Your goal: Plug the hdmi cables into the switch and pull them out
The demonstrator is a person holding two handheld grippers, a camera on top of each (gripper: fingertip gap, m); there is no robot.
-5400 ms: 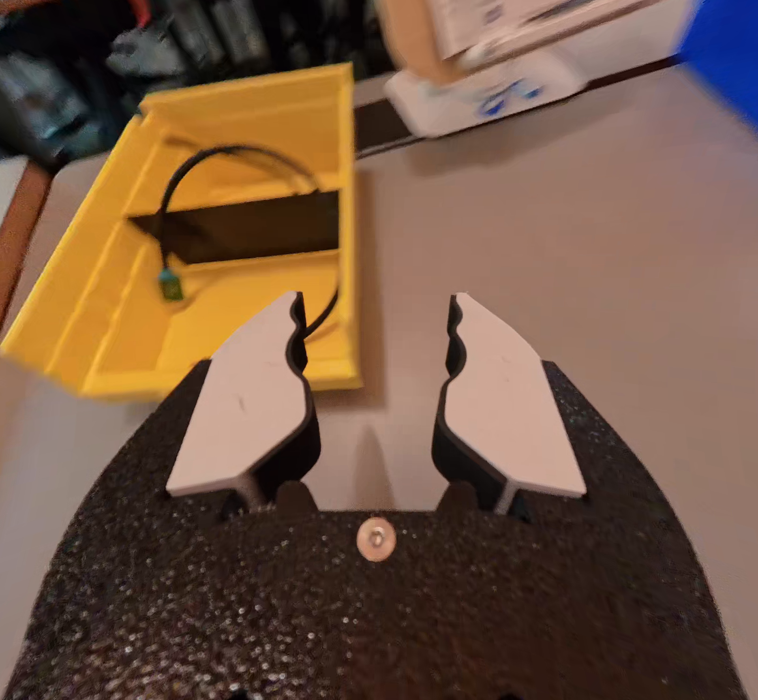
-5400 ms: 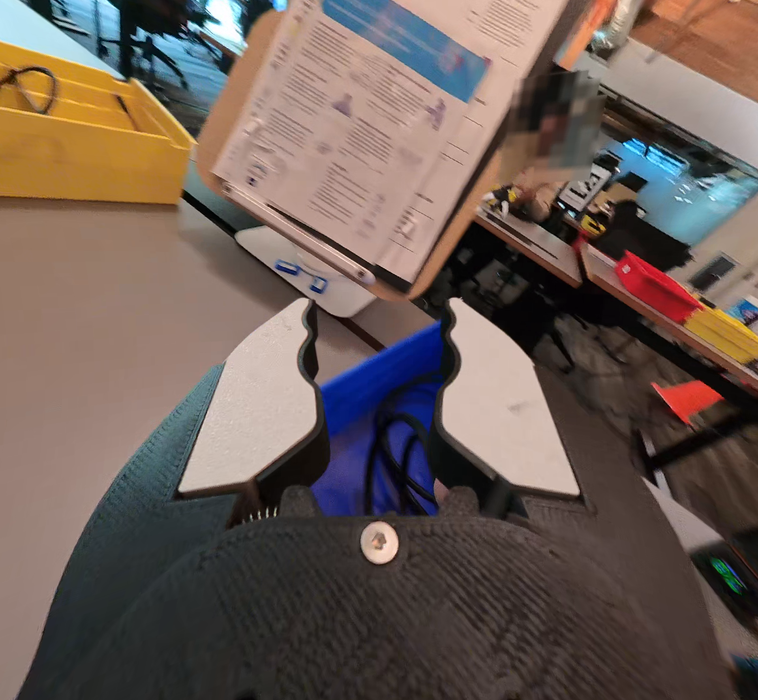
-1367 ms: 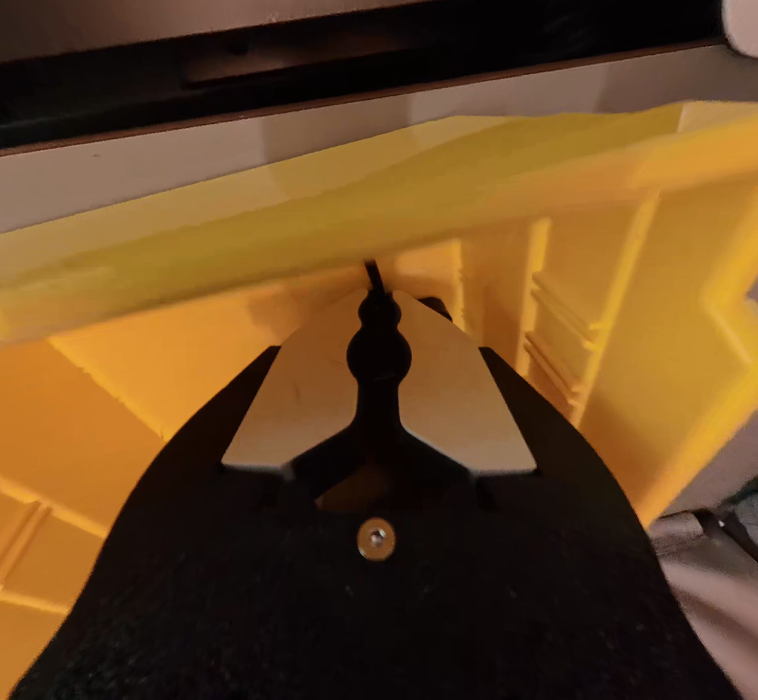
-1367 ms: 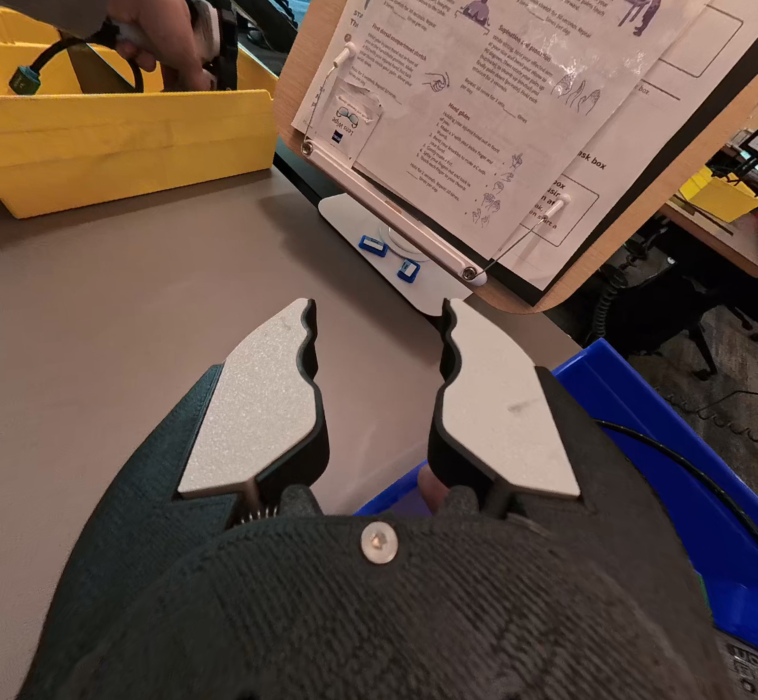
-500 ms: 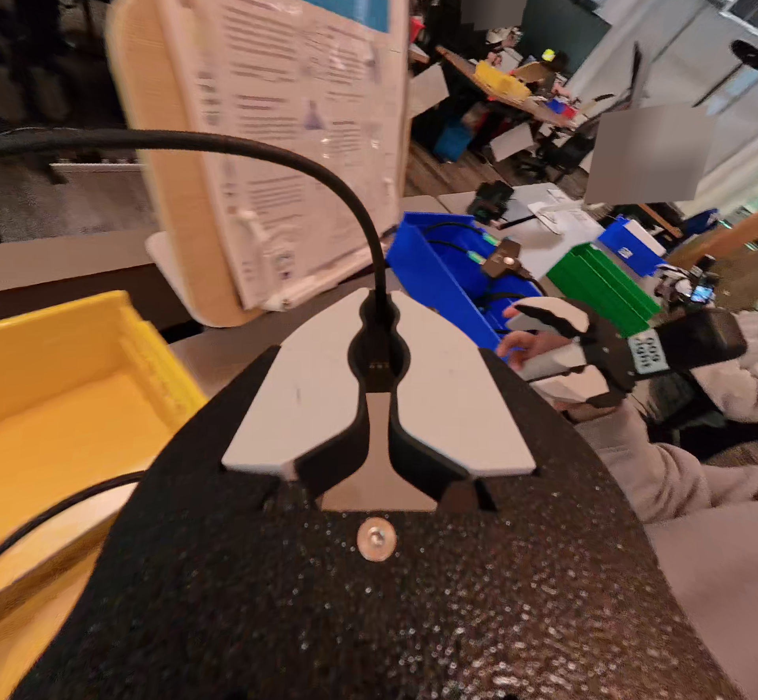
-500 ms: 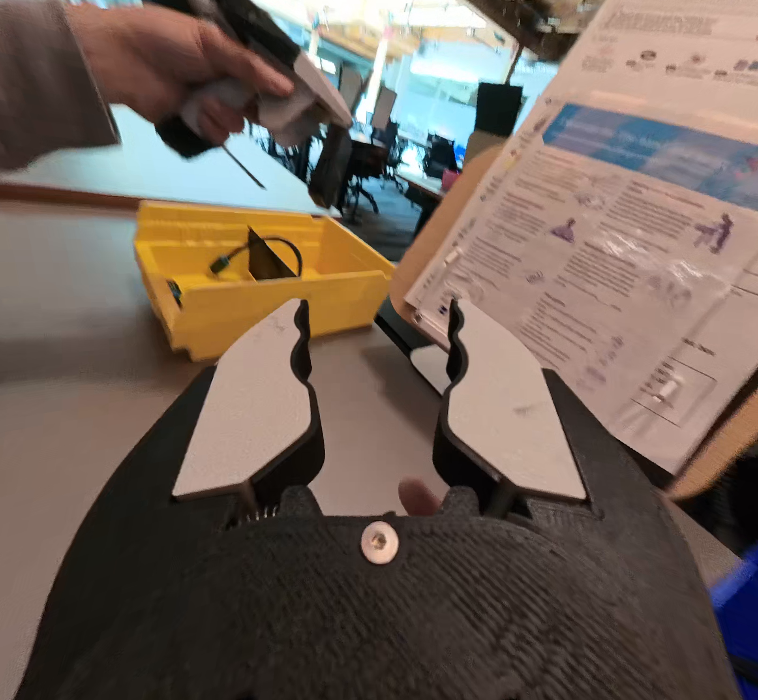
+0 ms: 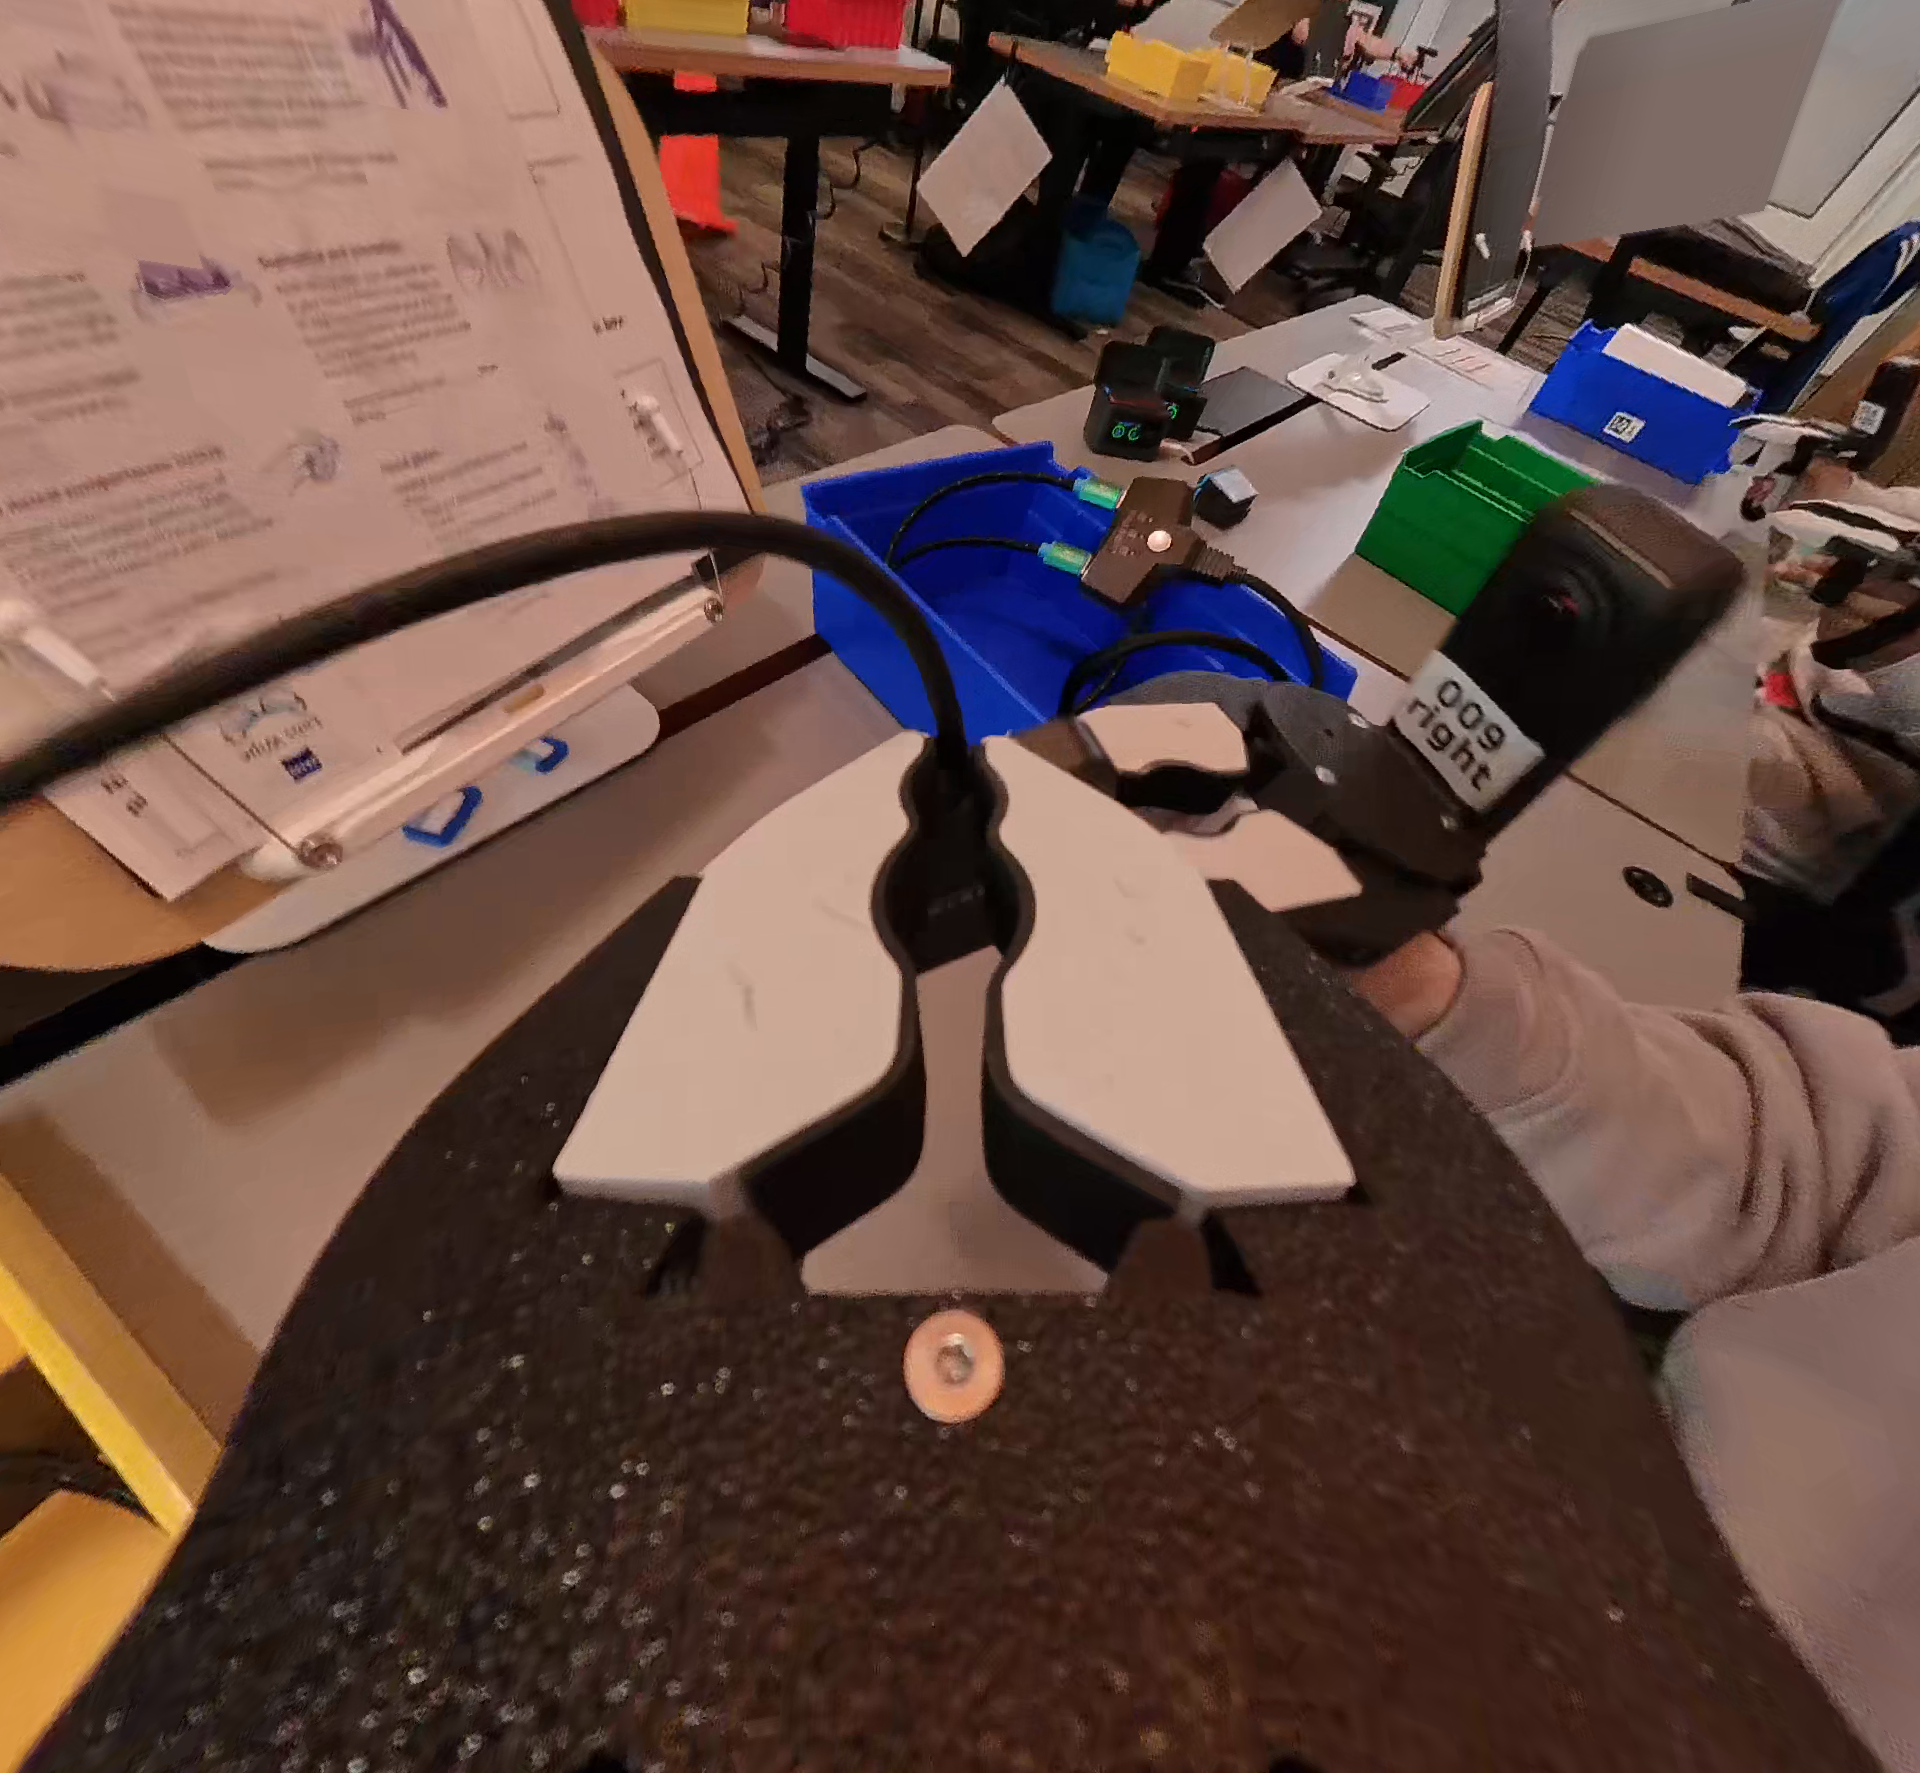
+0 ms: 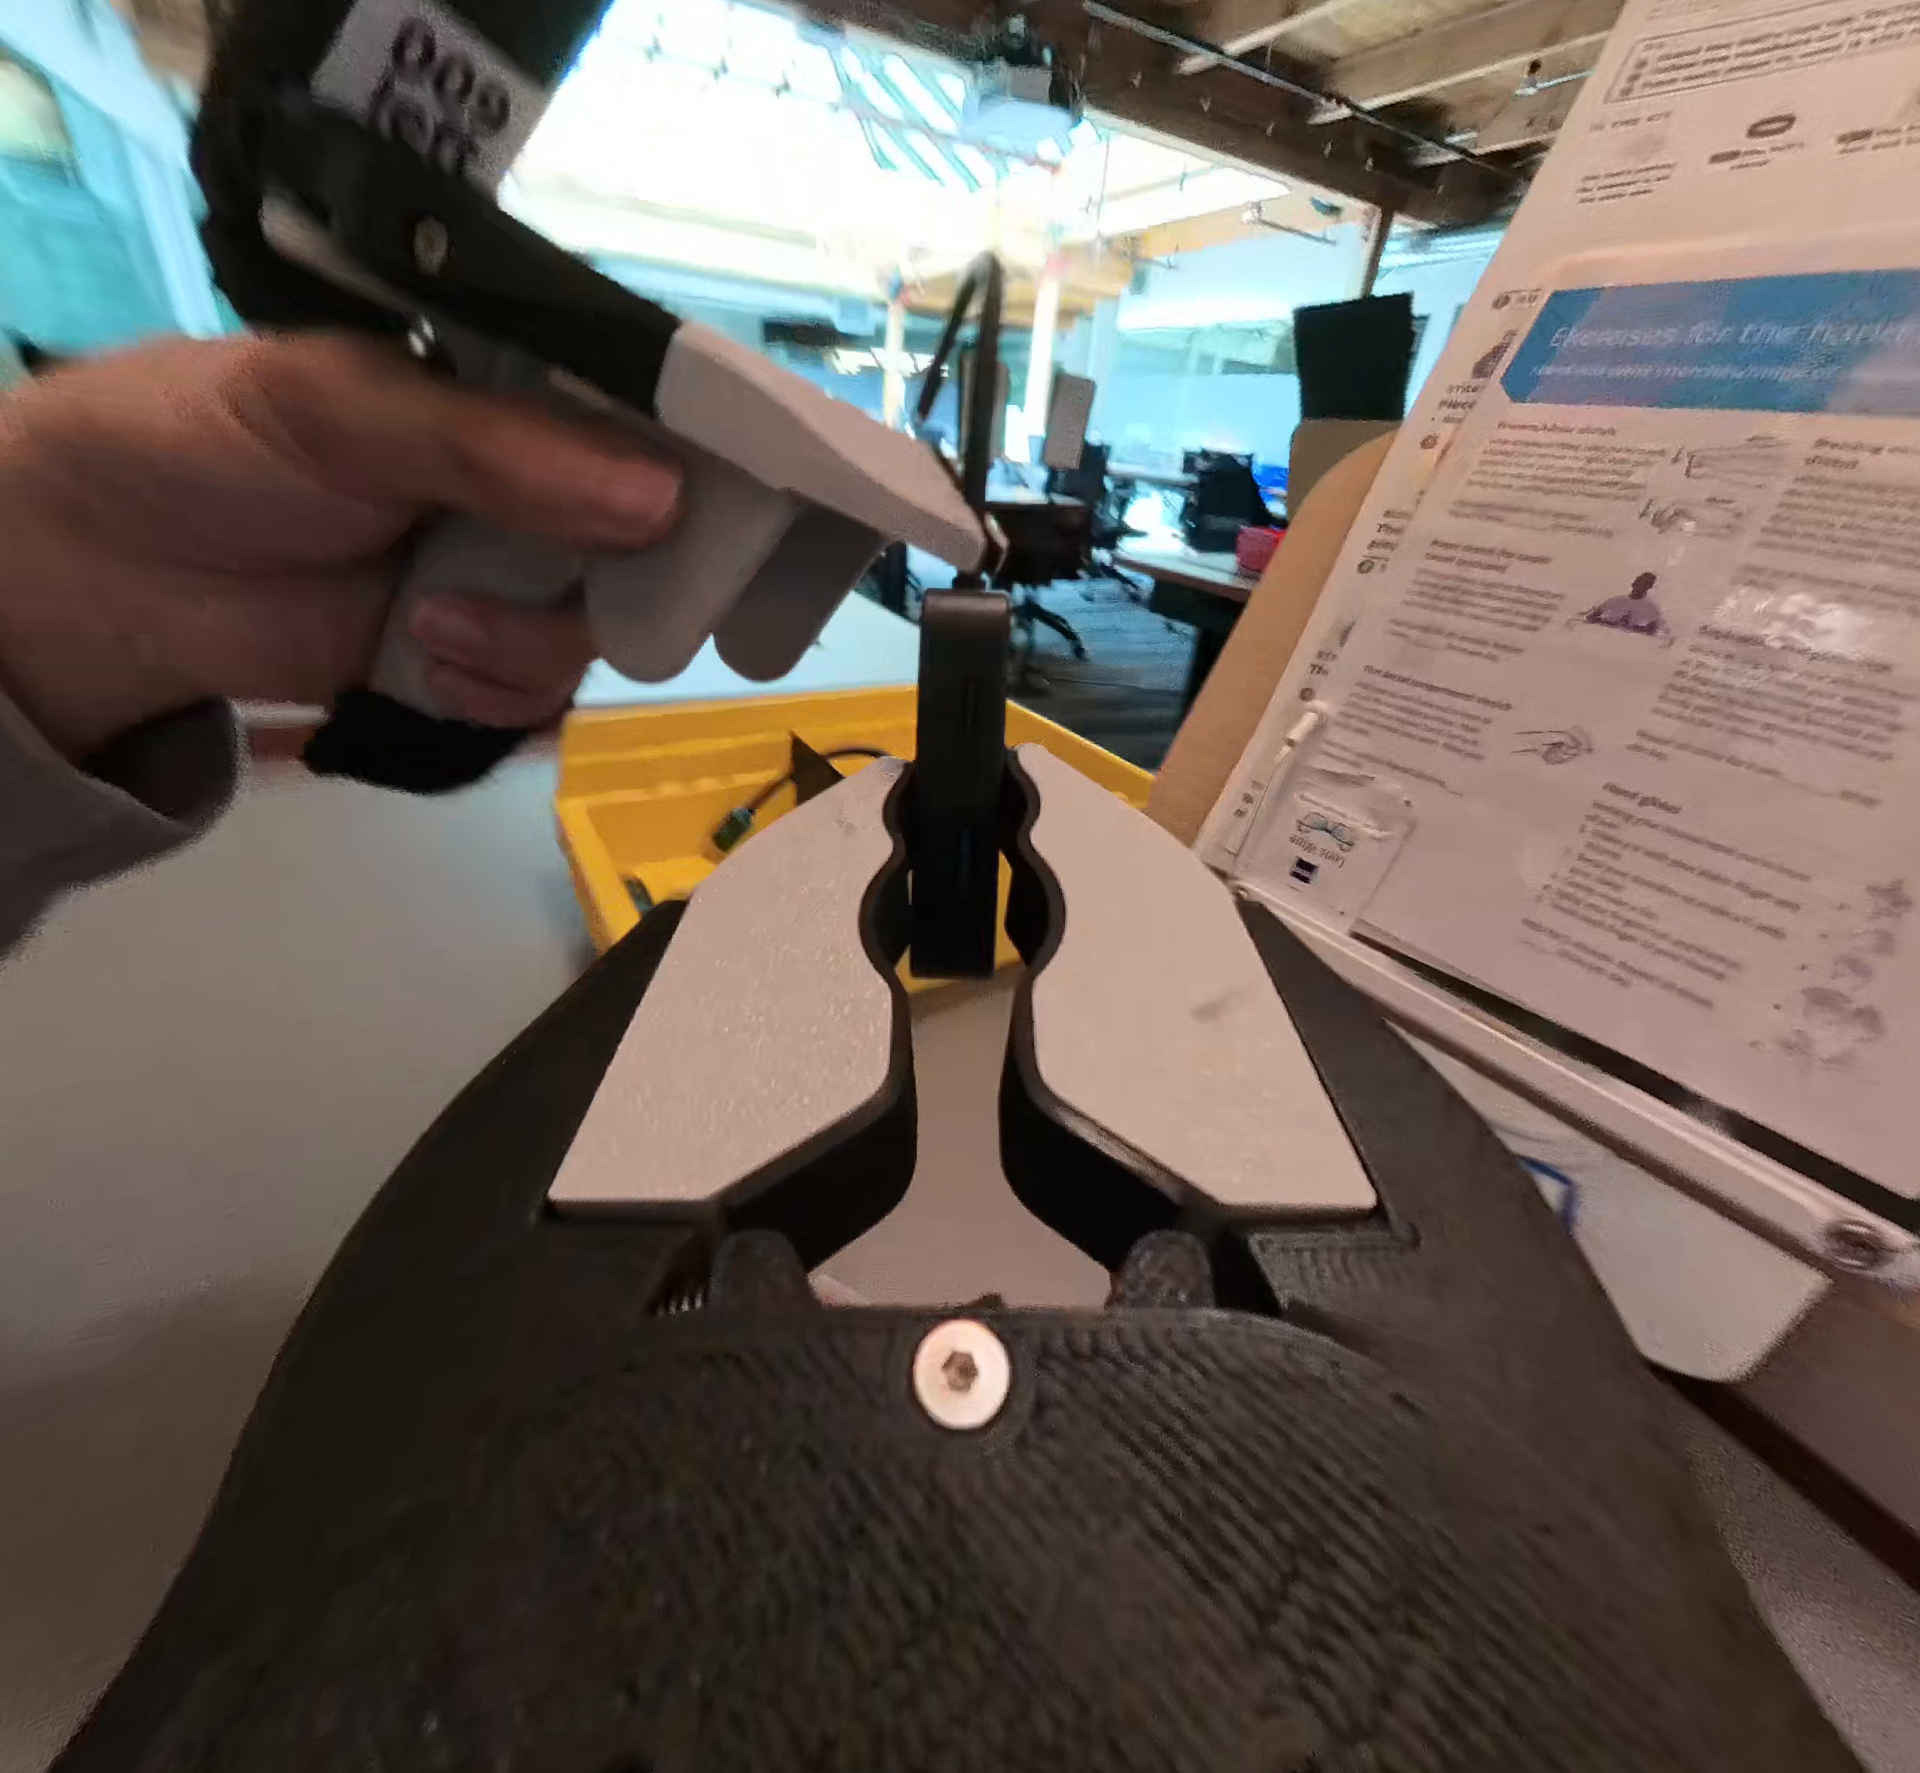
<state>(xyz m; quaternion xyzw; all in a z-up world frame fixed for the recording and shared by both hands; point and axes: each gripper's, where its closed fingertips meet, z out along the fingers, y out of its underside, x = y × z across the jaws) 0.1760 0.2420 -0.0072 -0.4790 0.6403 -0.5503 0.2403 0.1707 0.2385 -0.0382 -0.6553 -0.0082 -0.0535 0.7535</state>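
Switch (image 8: 961,788) clamped in right gripper (image 8: 958,850); left gripper (image 7: 951,850) pinching cable (image 7: 582,549).

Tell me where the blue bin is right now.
In the left wrist view, the blue bin sits on the table right of the document stand, left of the green bin, holding cables.

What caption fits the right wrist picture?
Right gripper clamps a black switch upright while the left gripper brings a cable from above.

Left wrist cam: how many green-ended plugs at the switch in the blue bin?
2. Both meet the left side of the switch in the blue bin: one farther back, one nearer. More may be hidden.
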